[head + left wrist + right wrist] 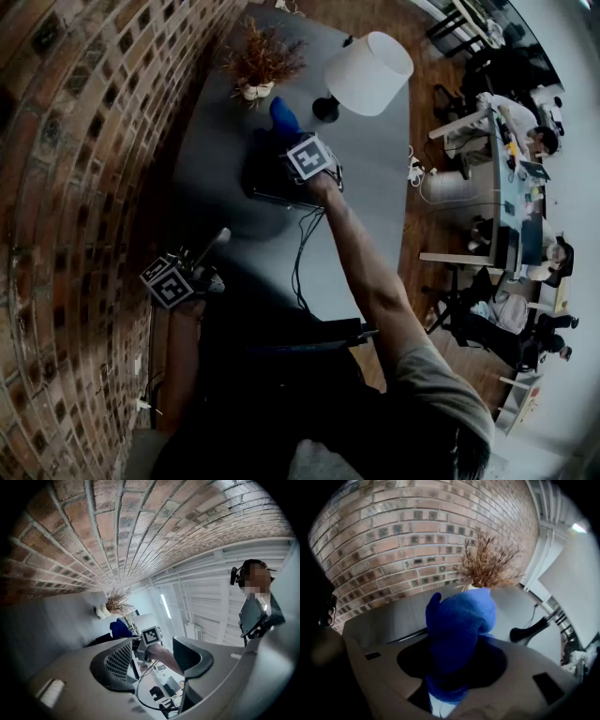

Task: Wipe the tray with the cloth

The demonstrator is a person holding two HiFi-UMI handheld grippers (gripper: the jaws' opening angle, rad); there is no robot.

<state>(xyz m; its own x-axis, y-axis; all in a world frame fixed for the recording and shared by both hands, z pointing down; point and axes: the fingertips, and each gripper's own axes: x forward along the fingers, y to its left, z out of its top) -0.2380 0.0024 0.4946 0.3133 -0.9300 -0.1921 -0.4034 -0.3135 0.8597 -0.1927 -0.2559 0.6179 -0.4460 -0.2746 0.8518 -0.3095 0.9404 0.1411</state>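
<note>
A blue cloth (282, 116) is bunched between the jaws of my right gripper (286, 133), which is shut on it and points steeply down over a dark tray (263, 181) on the grey table (375, 187). In the right gripper view the cloth (459, 625) fills the gap of the right gripper (452, 667) and hides what lies below. My left gripper (214, 242) is held off to the left near the brick wall, apart from the tray. In its own view the left gripper (154, 660) is open and holds nothing, and the cloth (120, 628) shows beyond it.
A lamp with a white shade (368, 72) and a dried plant in a white pot (261, 61) stand at the table's far end. A brick wall (84, 141) runs along the left. A black cable (302, 253) trails over the table. People sit at desks (511, 131) to the right.
</note>
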